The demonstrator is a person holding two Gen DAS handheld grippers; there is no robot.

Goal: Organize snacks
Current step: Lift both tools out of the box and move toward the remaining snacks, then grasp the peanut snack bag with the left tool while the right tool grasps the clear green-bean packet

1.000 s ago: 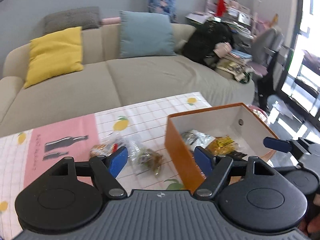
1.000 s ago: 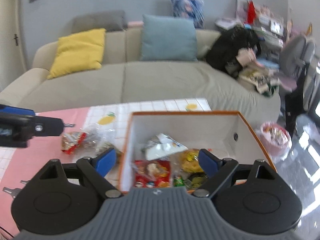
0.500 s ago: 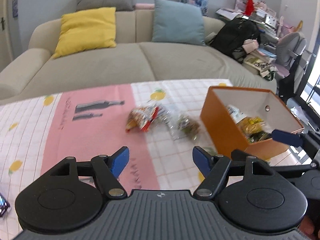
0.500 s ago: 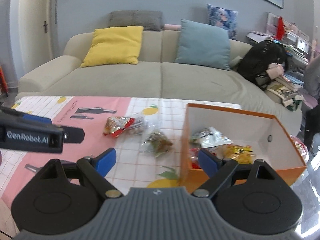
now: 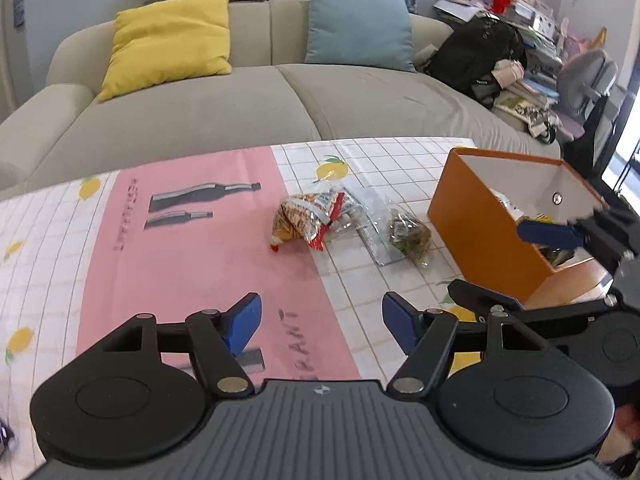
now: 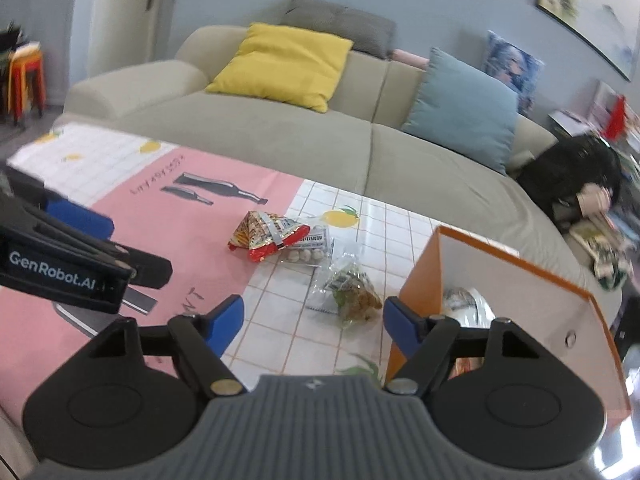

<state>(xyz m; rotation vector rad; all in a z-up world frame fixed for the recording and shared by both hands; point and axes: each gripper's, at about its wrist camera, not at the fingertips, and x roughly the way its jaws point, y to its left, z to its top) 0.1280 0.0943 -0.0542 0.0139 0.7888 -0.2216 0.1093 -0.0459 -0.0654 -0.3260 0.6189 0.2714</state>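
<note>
Jaws of both grippers apart, empty, just been narrowing: left gripper (image 5: 322,322), right gripper (image 6: 314,320). Three snack packets loose on surface (image 5: 200,248) beside orange box (image 5: 476,232). Red-yellow packet (image 6: 266,234) light, crinkly, slippery; pinch crimped edge. Clear bag (image 6: 354,294) soft, contents likely crushable.

Two snack bags (image 5: 316,218) (image 5: 408,234) on tablecloth beside open orange box (image 5: 476,224)
</note>
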